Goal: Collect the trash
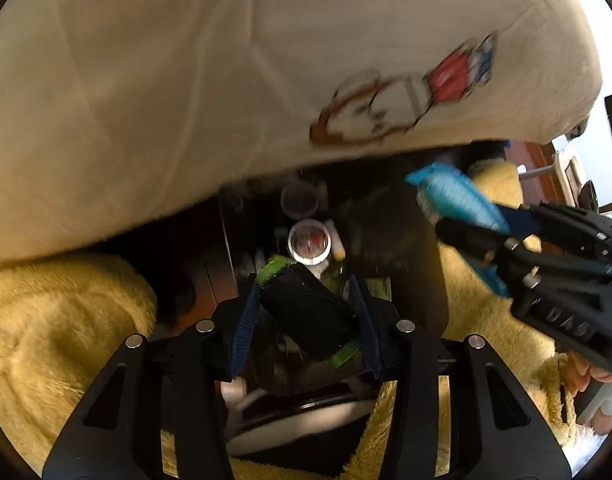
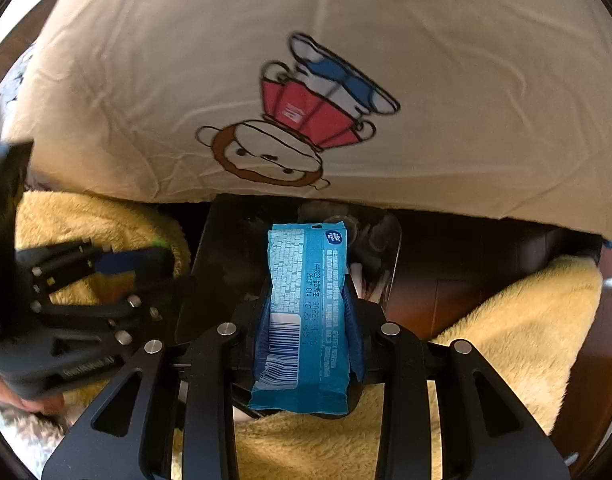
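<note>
My left gripper [image 1: 306,280] is shut on a black wrapper with green ends [image 1: 306,312], held over an open bin [image 1: 326,248] that holds a clear plastic cup [image 1: 309,242] and other rubbish. My right gripper [image 2: 308,280] is shut on a blue snack packet [image 2: 306,312] with a barcode, held above the dark bin [image 2: 242,248]. In the left wrist view the right gripper [image 1: 438,204] and its blue packet [image 1: 454,196] show at the right. In the right wrist view the left gripper [image 2: 146,258] shows at the left.
A cream pillow with a cartoon print [image 2: 290,132] lies just behind the bin and overhangs it. A yellow fluffy blanket [image 1: 58,328] lies on both sides [image 2: 518,328]. Dark wooden floor [image 2: 446,292] shows beside the bin.
</note>
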Demonstrator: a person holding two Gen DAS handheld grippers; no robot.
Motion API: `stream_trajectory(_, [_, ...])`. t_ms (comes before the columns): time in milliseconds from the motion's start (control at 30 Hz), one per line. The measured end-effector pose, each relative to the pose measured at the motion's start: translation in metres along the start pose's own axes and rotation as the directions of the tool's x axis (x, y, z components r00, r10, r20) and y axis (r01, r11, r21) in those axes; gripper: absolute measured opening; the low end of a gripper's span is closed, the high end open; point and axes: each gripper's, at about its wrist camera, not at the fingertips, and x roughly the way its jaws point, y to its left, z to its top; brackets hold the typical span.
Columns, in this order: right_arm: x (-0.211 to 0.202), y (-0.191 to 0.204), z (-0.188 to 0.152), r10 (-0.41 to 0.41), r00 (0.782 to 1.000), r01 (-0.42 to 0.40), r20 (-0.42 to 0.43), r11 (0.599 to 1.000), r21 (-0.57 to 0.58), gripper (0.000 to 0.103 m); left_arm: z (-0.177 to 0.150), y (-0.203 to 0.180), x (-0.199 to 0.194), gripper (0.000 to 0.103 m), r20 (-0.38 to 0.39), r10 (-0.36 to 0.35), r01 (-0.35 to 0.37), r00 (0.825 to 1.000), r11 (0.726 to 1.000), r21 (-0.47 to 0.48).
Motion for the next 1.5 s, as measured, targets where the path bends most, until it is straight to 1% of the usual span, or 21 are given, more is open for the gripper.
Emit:
stream_trajectory(100, [0.002,-0.001,0.007,-0.016,1.000,0.016,-0.009,1.000,0.011,0.034,-0.004,0.003,0.009,0.043,-0.031,-0.019,0.019,0.999,1.000,-0.003])
stream_trajectory(267, [0.002,-0.001,0.011,-0.012,1.000,0.013,-0.017,0.999,0.036,0.038,-0.007,0.000,0.014,0.044,-0.041,-0.039,0.039,0.998,0.999,0.006])
stream_trajectory(300, [0.002,-0.005,0.012,-0.011,1.000,0.011,-0.019,0.999,0.042,0.039,-0.007,-0.001,0.014,0.050,-0.038,-0.039,0.039,0.999,0.999,0.004])
stream_trajectory(333, [0.002,-0.006,0.014,-0.013,1.000,0.013,-0.018,0.999,0.047,0.046,-0.007,0.000,0.013,0.060,-0.030,-0.038,0.039,0.999,0.999,0.001])
stream_trajectory(367, [0.001,-0.007,0.015,-0.017,1.000,0.017,-0.013,0.999,0.051,0.057,-0.006,0.001,0.011,0.063,-0.018,-0.036,0.036,0.999,0.999,-0.001])
stream_trajectory(400, [0.001,-0.006,0.014,-0.019,1.000,0.020,-0.006,0.998,0.055,0.061,-0.005,0.001,0.008,0.064,-0.005,-0.033,0.033,0.999,0.999,-0.002])
stream_trajectory(467, [-0.003,-0.007,0.015,-0.027,1.000,0.026,0.008,0.998,0.059,0.063,-0.003,0.001,0.000,0.069,0.025,-0.023,0.023,0.999,1.000,-0.004])
stream_trajectory(500, [-0.007,-0.007,0.016,-0.036,0.999,0.034,0.022,0.998,0.062,0.063,-0.002,0.001,-0.005,0.074,0.047,-0.009,0.009,0.999,1.000,-0.005])
stream_trajectory(533, [-0.012,-0.007,0.018,-0.043,0.998,0.041,0.034,0.997,0.064,0.067,-0.001,0.000,-0.011,0.080,0.069,0.005,-0.004,0.998,1.000,-0.005])
stream_trajectory(567, [-0.018,-0.007,0.019,-0.051,0.997,0.048,0.051,0.997,0.067,0.073,0.001,0.000,-0.019,0.084,0.096,0.016,-0.016,0.995,1.000,-0.006])
stream_trajectory(600, [-0.026,-0.007,0.020,-0.067,0.995,0.062,0.074,0.996,0.067,0.076,0.002,0.001,-0.027,0.088,0.120,0.027,-0.026,0.992,1.000,-0.007])
stream_trajectory(667, [-0.042,-0.007,0.024,-0.115,0.987,0.109,0.114,0.992,0.058,0.087,0.005,0.001,-0.043,0.090,0.160,0.050,-0.050,0.986,0.999,-0.006])
stream_trajectory(767, [-0.066,-0.002,0.030,-0.155,0.974,0.149,0.167,0.988,0.047,0.097,0.009,0.000,-0.071,0.092,0.218,0.089,-0.089,0.972,0.996,-0.007])
stream_trajectory(867, [-0.093,0.005,0.038,-0.188,0.955,0.183,0.228,0.982,0.044,0.099,0.014,-0.002,-0.107,0.092,0.289,0.137,-0.138,0.947,0.990,-0.017])
stream_trajectory(933, [-0.111,0.009,0.043,-0.200,0.943,0.197,0.267,0.980,0.039,0.099,0.017,-0.003,-0.131,0.092,0.337,0.147,-0.147,0.930,0.989,-0.023])
stream_trajectory(967, [-0.121,0.012,0.046,-0.205,0.934,0.203,0.294,0.978,0.035,0.099,0.018,-0.003,-0.146,0.092,0.366,0.150,-0.150,0.919,0.988,-0.029])
stream_trajectory(1100, [-0.168,0.030,0.054,-0.206,0.889,0.216,0.408,0.976,0.020,0.099,0.020,-0.006,-0.201,0.095,0.485,0.182,-0.180,0.855,0.982,-0.052])
stream_trajectory(1200, [-0.201,0.041,0.060,-0.195,0.855,0.215,0.480,0.977,0.015,0.099,0.021,-0.009,-0.238,0.095,0.553,0.196,-0.191,0.810,0.979,-0.067])
stream_trajectory(1300, [-0.227,0.050,0.062,-0.196,0.823,0.221,0.533,0.975,0.017,0.099,0.020,-0.012,-0.267,0.095,0.607,0.212,-0.201,0.766,0.976,-0.088])
stream_trajectory(1400, [-0.251,0.056,0.065,-0.201,0.798,0.216,0.568,0.976,0.042,0.099,0.019,-0.014,-0.290,0.095,0.643,0.221,-0.199,0.734,0.974,-0.107])
stream_trajectory(1500, [-0.274,0.057,0.063,-0.209,0.773,0.209,0.599,0.975,0.071,0.099,0.018,-0.020,-0.312,0.095,0.669,0.212,-0.182,0.712,0.976,-0.116])
